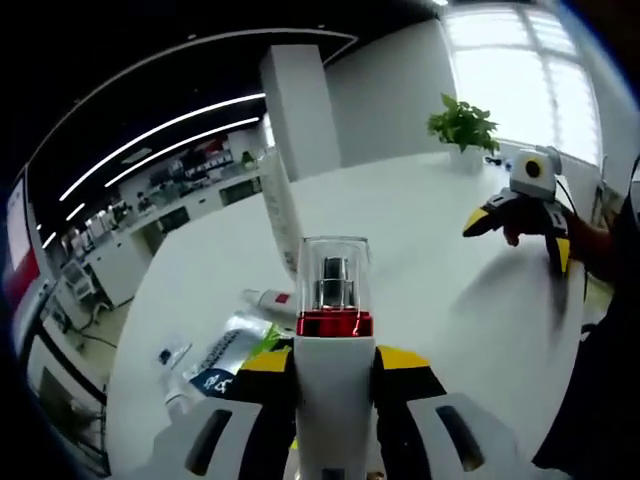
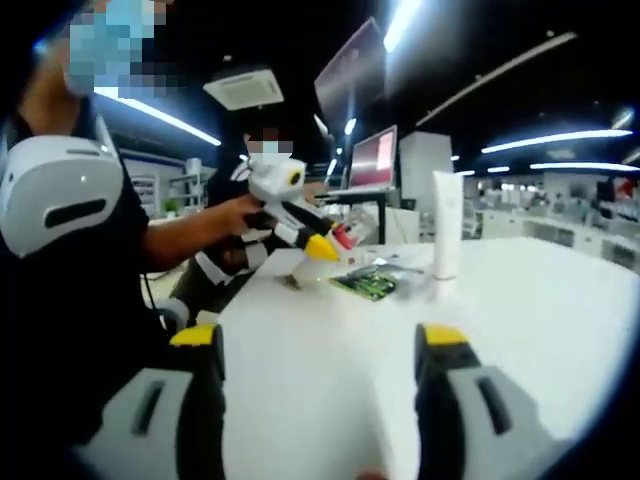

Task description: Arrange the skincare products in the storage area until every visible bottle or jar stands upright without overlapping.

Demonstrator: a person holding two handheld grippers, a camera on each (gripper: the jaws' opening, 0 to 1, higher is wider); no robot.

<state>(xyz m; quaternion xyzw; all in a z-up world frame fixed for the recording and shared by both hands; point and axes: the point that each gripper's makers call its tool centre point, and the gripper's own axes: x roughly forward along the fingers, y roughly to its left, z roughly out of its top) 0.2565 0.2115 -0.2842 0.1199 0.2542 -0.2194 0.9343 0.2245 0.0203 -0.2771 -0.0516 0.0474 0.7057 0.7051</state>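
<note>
left gripper view, your left gripper: jaws clamped on a spray bottle, white body, red collar, clear cap, pinched low on the body right in front of the lens
left gripper view, long axis: bottle runs straight up along the jaws, cap pointing away from you, so you'd just need to bring the base down flat on the tabletop
left gripper view, what's around: tall white tube stands upright just behind and left of the bottle; lying flat on the left are a small tube with a red band and a couple of sachets, so those are the ones left to sort
left gripper view, in the way: the flat stuff sits close to where the bottle would land, I'd set it down to the bare side on the right
left gripper view, far off: potted plant at the far edge, your right gripper well apart on the right
right gripper view, your right gripper: jaws spread wide, nothing between them, hovering over bare tabletop
right gripper view, left gripper: across the tabletop, yellow tips, red collar peeking out
right gripper view, clutter: green sachet flat beside it, white tube upright to its right
nearer hand: left is right on top of the pile, right is well apart
</note>
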